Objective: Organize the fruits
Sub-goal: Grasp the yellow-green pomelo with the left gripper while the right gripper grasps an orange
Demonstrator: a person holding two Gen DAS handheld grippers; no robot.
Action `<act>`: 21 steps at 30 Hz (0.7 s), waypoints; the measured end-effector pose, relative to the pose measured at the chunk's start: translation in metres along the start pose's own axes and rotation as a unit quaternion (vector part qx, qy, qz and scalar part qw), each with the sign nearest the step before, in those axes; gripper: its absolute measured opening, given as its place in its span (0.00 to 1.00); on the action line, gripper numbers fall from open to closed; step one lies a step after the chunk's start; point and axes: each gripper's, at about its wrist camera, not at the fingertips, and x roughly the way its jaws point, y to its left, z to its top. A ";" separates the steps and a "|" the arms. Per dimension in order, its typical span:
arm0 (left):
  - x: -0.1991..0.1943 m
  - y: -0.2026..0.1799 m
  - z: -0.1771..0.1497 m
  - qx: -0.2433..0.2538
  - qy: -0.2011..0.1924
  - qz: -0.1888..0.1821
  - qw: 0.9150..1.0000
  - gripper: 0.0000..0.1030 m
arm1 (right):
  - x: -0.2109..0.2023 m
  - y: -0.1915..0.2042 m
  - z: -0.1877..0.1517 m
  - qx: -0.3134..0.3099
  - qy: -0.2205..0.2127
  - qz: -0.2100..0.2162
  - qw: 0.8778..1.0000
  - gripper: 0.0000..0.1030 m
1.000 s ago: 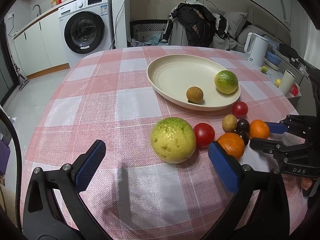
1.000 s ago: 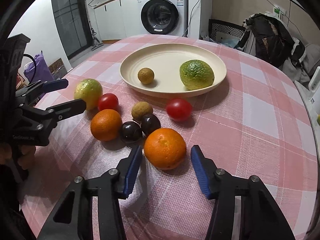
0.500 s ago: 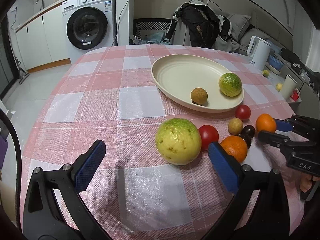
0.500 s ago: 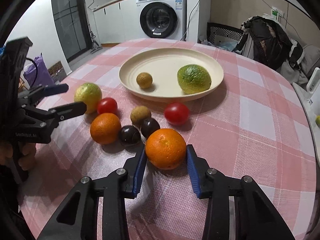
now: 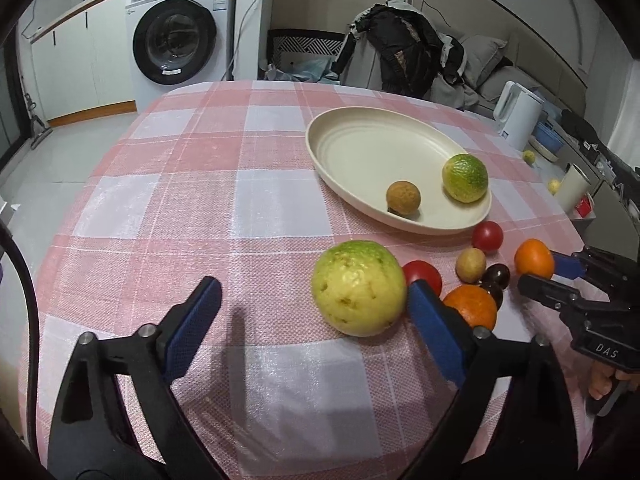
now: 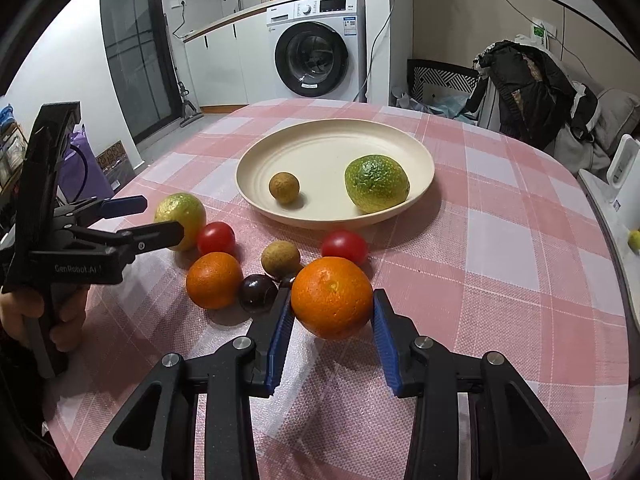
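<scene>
A yellow-green guava point(image 5: 356, 288) lies on the checked tablecloth between the fingers of my left gripper point(image 5: 314, 286), whose jaws are closing. Its right pad point(image 5: 424, 308) sits against the guava and the left pad stands well clear. My right gripper point(image 6: 332, 300) is shut on an orange point(image 6: 332, 292), with both blue pads against its sides. The cream plate point(image 6: 256, 160) beyond holds a rough green fruit point(image 6: 376, 188) and a small brown fruit point(image 6: 284, 187). A second orange point(image 6: 214, 280), two red tomatoes point(image 6: 216, 238), a brown fruit point(image 6: 280, 258) and dark round fruits point(image 6: 258, 292) lie in a cluster.
A washing machine point(image 6: 316, 56) and white cabinets stand beyond the table. A chair piled with dark clothes point(image 6: 524, 84) is at the back right, and a white kettle point(image 5: 518, 118) stands off the table's right edge. A hand point(image 6: 36, 312) grips the left tool.
The right gripper's pads closed in from either side onto the orange. The left gripper's jaws narrowed a little, and the guava now sits against its right pad.
</scene>
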 end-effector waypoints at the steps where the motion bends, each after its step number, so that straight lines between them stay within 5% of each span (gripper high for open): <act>1: 0.001 -0.001 0.000 0.003 0.002 -0.001 1.000 0.85 | 0.000 0.000 -0.001 0.000 0.000 -0.001 1.000 0.39; 9: 0.006 -0.007 0.000 0.016 0.013 -0.012 1.000 0.44 | 0.000 0.001 -0.002 0.000 -0.001 0.000 1.000 0.39; 21: 0.000 -0.012 -0.001 0.030 -0.003 -0.006 1.000 0.44 | 0.000 0.001 -0.002 0.001 -0.002 0.001 1.000 0.39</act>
